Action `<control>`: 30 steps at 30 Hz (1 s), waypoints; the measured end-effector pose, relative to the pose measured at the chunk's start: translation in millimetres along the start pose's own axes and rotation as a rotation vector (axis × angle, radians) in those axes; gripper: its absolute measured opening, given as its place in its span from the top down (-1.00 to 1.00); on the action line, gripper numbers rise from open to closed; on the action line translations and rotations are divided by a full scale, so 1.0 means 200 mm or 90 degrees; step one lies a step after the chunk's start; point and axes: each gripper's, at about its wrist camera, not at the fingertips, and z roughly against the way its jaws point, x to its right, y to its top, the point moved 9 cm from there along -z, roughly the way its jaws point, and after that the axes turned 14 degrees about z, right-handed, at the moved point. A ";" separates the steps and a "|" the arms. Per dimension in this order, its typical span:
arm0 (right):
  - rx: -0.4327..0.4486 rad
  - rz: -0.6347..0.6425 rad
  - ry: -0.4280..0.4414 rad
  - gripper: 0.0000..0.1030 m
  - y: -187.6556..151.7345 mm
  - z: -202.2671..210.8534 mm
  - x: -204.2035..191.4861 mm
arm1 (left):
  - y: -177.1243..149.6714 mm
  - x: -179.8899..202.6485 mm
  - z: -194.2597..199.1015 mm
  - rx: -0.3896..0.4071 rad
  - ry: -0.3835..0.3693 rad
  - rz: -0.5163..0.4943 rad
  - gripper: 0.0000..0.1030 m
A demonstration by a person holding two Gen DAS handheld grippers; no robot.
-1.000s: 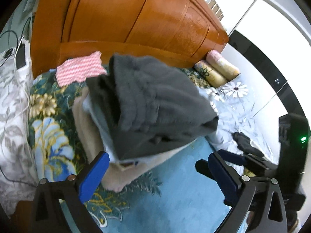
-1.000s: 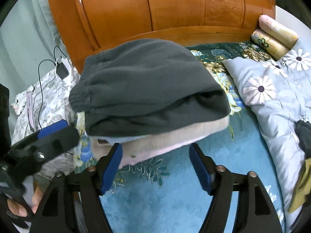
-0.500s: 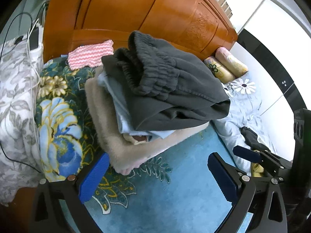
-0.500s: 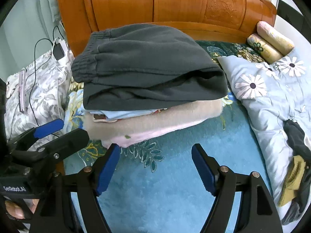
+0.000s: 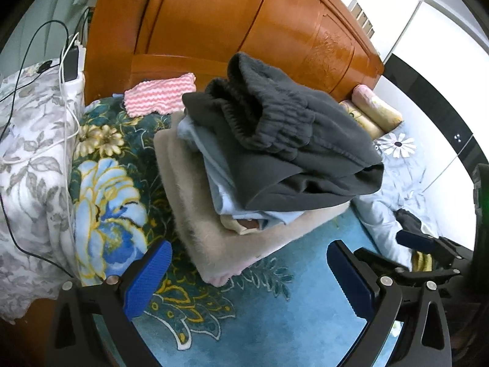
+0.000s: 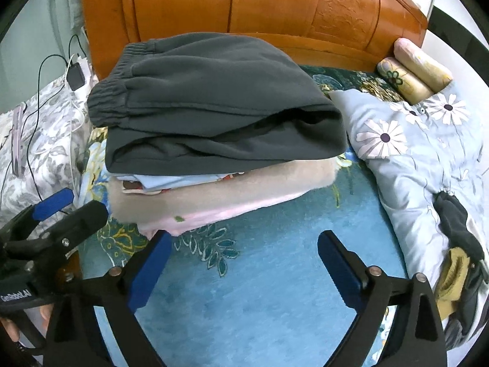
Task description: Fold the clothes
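Note:
Folded dark grey sweatpants [image 5: 293,150] [image 6: 214,104] lie on top of a stack of folded clothes: a light blue garment [image 5: 220,195] [image 6: 171,180] and a beige fuzzy garment [image 5: 195,214] [image 6: 232,189] with pink under it. The stack sits on the blue floral blanket [image 5: 244,312] [image 6: 259,275] near the headboard. My left gripper [image 5: 247,272] is open and empty, in front of the stack. My right gripper [image 6: 241,260] is open and empty, also in front of the stack.
A wooden headboard [image 5: 244,30] [image 6: 259,6] stands behind. A pink striped cloth [image 5: 159,94] lies by it. A flowered quilt [image 6: 421,153] with dark and yellow clothes [image 6: 455,244] lies at right. Rolled pillows [image 6: 412,70] lie at far right. Charger cables [image 5: 67,70] lie on the left.
Both grippers have drawn back from the stack and risen, leaving the grey sweatpants lying on top. The jaws stay open.

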 end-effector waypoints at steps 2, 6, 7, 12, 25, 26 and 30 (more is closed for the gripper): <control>0.005 -0.001 -0.007 -0.92 0.00 0.00 0.01 | 0.00 -0.01 -0.02 0.003 0.010 0.001 -1.00; 0.037 -0.004 -0.028 -0.93 0.03 0.01 0.04 | -0.01 0.00 -0.04 0.015 0.012 -0.006 -1.00; 0.045 -0.003 -0.035 -0.93 0.03 0.02 0.05 | -0.01 0.00 -0.05 0.017 0.018 -0.011 -1.00; 0.061 -0.014 -0.040 -0.94 0.04 0.03 0.09 | -0.01 0.01 -0.05 0.044 0.037 -0.035 -1.00; 0.050 -0.044 -0.040 -0.94 0.00 0.01 0.12 | -0.04 0.03 -0.10 0.029 0.034 -0.051 -1.00; 0.048 -0.046 -0.040 -0.94 -0.01 0.01 0.12 | -0.04 0.02 -0.11 0.028 0.036 -0.049 -1.00; 0.041 -0.051 -0.040 -0.94 -0.02 0.01 0.12 | -0.05 0.02 -0.11 0.030 0.037 -0.042 -1.00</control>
